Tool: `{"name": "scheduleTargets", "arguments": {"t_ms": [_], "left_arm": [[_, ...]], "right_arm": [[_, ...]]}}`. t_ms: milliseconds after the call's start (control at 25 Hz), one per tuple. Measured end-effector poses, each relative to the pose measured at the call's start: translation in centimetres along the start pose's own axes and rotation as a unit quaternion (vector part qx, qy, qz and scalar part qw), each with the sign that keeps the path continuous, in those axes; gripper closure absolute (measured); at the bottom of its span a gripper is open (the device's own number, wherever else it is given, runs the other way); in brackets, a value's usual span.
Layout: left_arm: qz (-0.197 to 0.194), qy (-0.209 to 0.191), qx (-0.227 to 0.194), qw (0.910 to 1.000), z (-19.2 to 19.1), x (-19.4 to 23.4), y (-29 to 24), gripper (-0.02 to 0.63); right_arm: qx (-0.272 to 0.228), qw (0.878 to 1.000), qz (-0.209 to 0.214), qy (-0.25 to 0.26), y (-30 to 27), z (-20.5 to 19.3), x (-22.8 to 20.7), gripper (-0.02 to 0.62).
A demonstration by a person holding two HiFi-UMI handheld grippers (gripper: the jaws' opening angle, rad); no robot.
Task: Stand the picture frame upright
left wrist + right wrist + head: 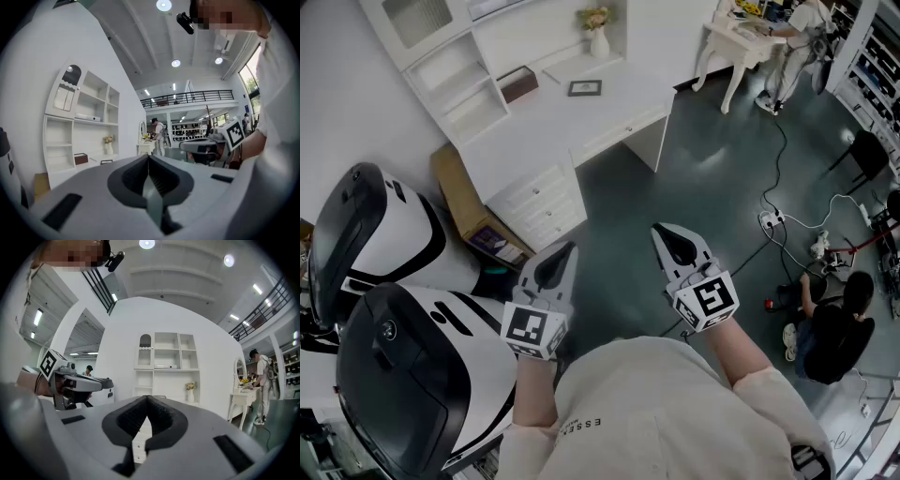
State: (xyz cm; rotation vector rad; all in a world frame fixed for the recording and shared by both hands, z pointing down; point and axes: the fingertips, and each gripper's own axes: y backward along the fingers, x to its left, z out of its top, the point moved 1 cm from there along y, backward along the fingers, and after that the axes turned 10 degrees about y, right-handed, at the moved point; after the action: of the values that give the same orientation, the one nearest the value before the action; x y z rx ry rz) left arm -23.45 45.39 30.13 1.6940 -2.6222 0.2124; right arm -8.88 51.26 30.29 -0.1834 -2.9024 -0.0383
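The picture frame [585,88] is small and dark and lies flat on the white desk [544,127] far ahead of me; in the left gripper view the frame [107,161] is a thin dark shape on the desktop. Both grippers are held out in front of my chest, well short of the desk. My left gripper [570,248] is shut with nothing in it, its jaws [149,157] meeting along one line. My right gripper [661,232] is shut and empty too, seen pressed together in its own view [146,399]. Each gripper shows in the other's view, the right one [206,146] and the left one [89,383].
On the desk stand a white vase with flowers [598,37] and a brown box [517,82], under white shelves [455,80]. Two large white-and-black machines [389,234] fill the left. A cardboard box [464,202] leans by the drawers. A person [834,328] sits on the floor among cables at right.
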Motion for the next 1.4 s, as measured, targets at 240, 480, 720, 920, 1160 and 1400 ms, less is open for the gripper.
{"name": "scheduleTargets", "arguments": {"t_ms": [240,480,720,920,1160,1400], "left_arm": [[0.002,0.01,0.001,0.9999,-0.3,0.5,-0.7,0.603],[0.003,0.016,0.0,0.9999,-0.4,1.2,-0.9,0.603],[0.001,0.052,-0.023,0.9984,-1.0,2.4,-0.6,0.577],[0.015,0.075,-0.019,0.9968,-2.4,5.0,-0.6,0.424],[0.023,0.075,0.0,0.9969,-3.4,7.0,-0.9,0.425],[0.048,0.081,0.006,0.9955,-3.8,8.6,-3.6,0.425]], "right_arm": [[0.003,1.0,0.005,-0.002,-0.3,-0.6,-0.2,0.58],[0.006,1.0,0.012,-0.009,-0.9,-1.1,0.0,0.58],[0.013,0.999,-0.001,-0.042,-1.8,-2.2,-0.3,0.578],[0.043,0.997,-0.003,-0.065,-3.5,-3.8,-0.4,0.458],[0.066,0.997,0.015,-0.035,-6.0,-4.8,0.2,0.454],[0.071,0.995,0.047,-0.044,-9.1,-6.7,-1.8,0.454]]}}
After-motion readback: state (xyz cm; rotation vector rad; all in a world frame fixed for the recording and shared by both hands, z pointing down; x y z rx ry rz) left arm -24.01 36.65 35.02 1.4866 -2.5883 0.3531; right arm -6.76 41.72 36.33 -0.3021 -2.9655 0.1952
